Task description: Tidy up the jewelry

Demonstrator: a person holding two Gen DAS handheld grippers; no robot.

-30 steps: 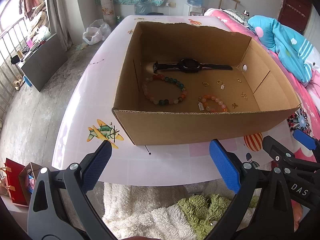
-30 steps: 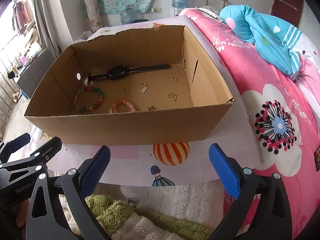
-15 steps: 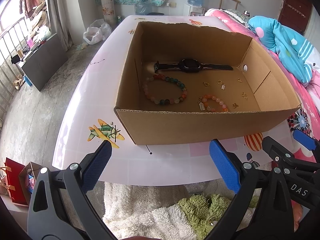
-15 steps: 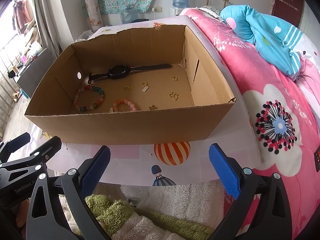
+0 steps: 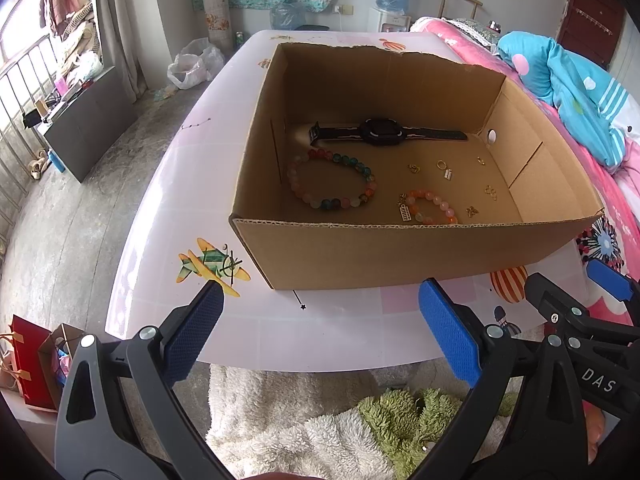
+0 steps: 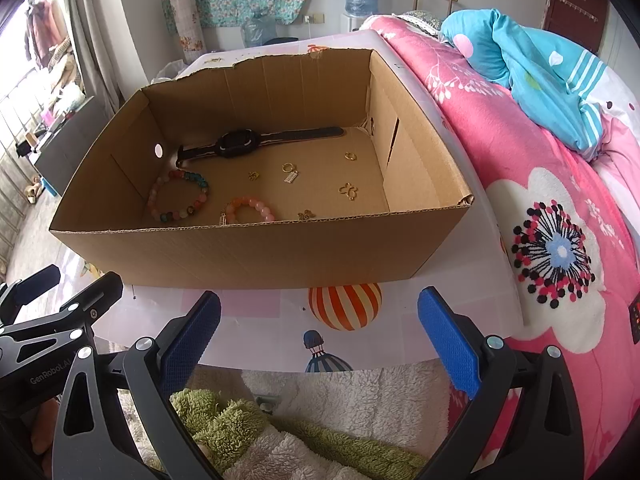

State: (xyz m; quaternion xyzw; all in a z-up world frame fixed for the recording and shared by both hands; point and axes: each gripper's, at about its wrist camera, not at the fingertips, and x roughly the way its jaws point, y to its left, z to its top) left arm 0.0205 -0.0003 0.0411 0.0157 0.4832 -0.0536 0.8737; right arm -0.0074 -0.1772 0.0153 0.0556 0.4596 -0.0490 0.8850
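Tongs, left point(image 5: 320, 322) and right point(image 6: 319, 322), gape empty before our cardboard box point(image 5: 400, 256). Inside we see a watch point(image 5: 382, 133) and two bead bracelets.

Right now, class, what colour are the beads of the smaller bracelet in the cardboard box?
Orange and pale pink beads, clearest in the left wrist view.

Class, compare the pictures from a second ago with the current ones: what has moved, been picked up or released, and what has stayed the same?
Nothing visibly changed. The left gripper and right gripper stay open and empty before the cardboard box; the watch, both bracelets and the small charms lie where they were.
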